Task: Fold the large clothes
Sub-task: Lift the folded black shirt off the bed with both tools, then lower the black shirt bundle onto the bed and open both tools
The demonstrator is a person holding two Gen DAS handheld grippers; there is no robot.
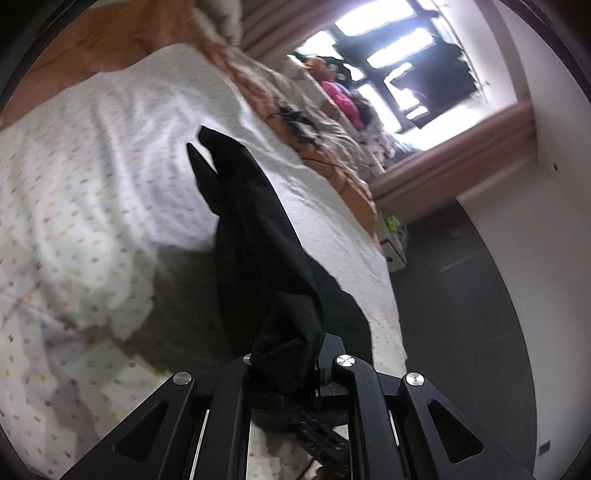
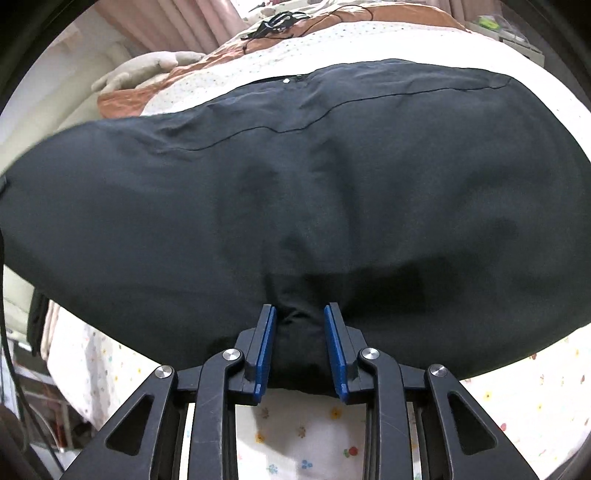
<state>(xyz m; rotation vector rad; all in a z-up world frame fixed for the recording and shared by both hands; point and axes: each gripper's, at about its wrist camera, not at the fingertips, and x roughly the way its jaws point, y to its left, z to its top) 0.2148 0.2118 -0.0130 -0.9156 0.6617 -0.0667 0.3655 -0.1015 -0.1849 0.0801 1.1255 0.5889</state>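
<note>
Right claw (image 2: 299, 314): blue pads (image 2: 266, 345) stand apart with a bunched fold of the black garment (image 2: 295, 192) between them. The cloth fills the gap and puckers toward it, so I judge the edge is pinched, though the pads are not pressed close. Ahead of the claw the garment lies spread wide over the patterned white bedcover (image 2: 306, 435), a long seam and a small pale snap or button at its far side. Likely reason for the hold: the near edge is gripped at its middle so it can be lifted and carried forward over the rest.

Left claw (image 1: 288, 373): a thick wad of the same black cloth (image 1: 258, 229) rises straight out from between the fingers and ends in two points well ahead. The fingertips are buried under fabric; the jaws appear closed on it, but the pads cannot be seen. The cloth stands up off the bedcover (image 1: 92, 177), so this end seems held raised, probably to keep a corner or leg clear while the other claw works.

Hard to make out: which garment this is (trousers or skirt). The left view is tilted and blurred. Beyond the bed, an orange quilt (image 1: 129, 33), clutter and a bright window (image 1: 388, 55) are washed out. Neither claw shows in the other's view.
</note>
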